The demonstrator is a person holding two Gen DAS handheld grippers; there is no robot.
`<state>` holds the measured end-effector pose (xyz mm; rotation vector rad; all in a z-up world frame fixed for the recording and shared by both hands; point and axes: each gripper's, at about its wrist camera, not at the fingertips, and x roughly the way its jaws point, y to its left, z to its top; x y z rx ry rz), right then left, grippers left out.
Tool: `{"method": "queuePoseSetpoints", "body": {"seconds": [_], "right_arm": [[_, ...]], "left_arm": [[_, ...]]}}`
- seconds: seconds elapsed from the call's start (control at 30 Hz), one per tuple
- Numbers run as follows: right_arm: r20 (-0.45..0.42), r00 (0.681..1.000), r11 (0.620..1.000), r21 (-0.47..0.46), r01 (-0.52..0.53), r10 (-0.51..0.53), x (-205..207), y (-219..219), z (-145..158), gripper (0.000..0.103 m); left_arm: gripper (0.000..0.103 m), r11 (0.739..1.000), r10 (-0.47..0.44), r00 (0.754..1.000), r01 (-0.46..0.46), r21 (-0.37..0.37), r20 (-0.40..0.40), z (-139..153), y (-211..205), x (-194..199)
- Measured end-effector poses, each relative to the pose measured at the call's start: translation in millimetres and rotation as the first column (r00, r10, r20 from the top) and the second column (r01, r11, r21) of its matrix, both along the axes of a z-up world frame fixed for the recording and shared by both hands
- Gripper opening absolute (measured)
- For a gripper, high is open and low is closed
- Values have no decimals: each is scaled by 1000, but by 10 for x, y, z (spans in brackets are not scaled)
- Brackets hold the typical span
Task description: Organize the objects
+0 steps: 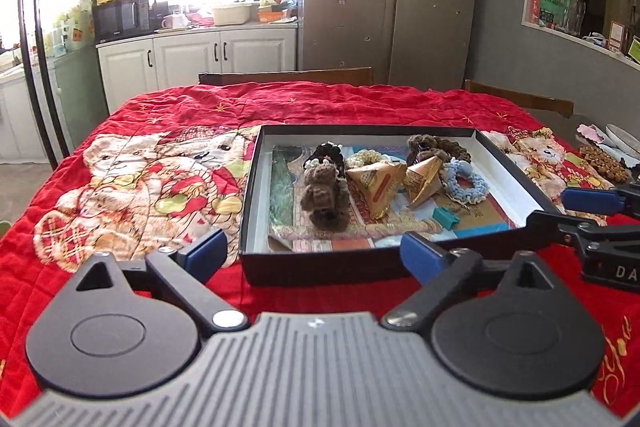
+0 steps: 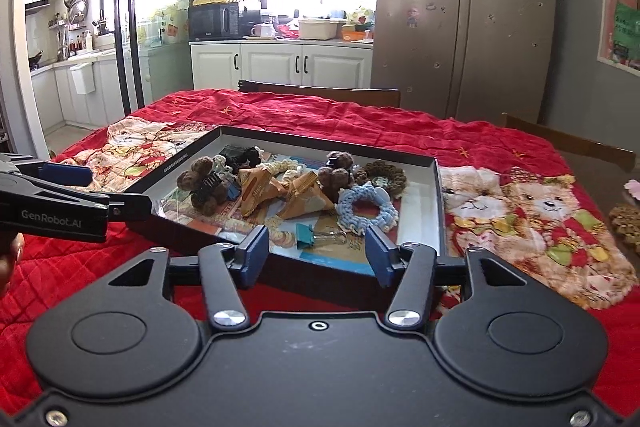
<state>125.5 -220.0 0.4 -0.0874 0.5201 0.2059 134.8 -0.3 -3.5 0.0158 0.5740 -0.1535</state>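
A shallow black box (image 1: 320,263) (image 2: 192,155) lies on the red quilt. It holds a brown crochet scrunchie (image 1: 324,197) (image 2: 202,187), two gold triangular packets (image 1: 376,183) (image 2: 304,197), a light blue scrunchie (image 1: 466,181) (image 2: 366,207), a dark brown scrunchie (image 1: 438,145) (image 2: 380,179) and a teal binder clip (image 1: 446,217) (image 2: 308,235). My left gripper (image 1: 316,251) is open and empty, just before the box's near wall. My right gripper (image 2: 316,255) is open and empty over the box's near edge, close to the clip. The right gripper also shows in the left wrist view (image 1: 552,209).
The red bear-print quilt (image 1: 132,179) (image 2: 532,211) covers the table. A brown beaded piece (image 1: 604,159) (image 2: 626,217) and white dishes (image 1: 622,139) lie at the right edge. Wooden chair backs (image 1: 288,77) stand behind the table.
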Motion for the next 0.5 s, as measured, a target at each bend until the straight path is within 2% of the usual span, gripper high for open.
{"method": "queuePoseSetpoints", "body": {"seconds": [0.07, 0.37, 0.5], "right_arm": [[-5, 1000, 1000, -7, 10, -10, -88, -10, 27, 55], [-53, 998, 999, -11, 44, -44, -393, -51, -13, 59], [-54, 997, 998, -21, 58, -59, -513, -73, -21, 66]], "left_arm": [[103, 1000, -2, 1000, 2, 4, -1, 19, -16, -88], [103, 999, -4, 1000, 4, 46, -9, 42, -91, -434], [103, 1000, 0, 1000, 0, 25, -20, 34, -69, -561]]}}
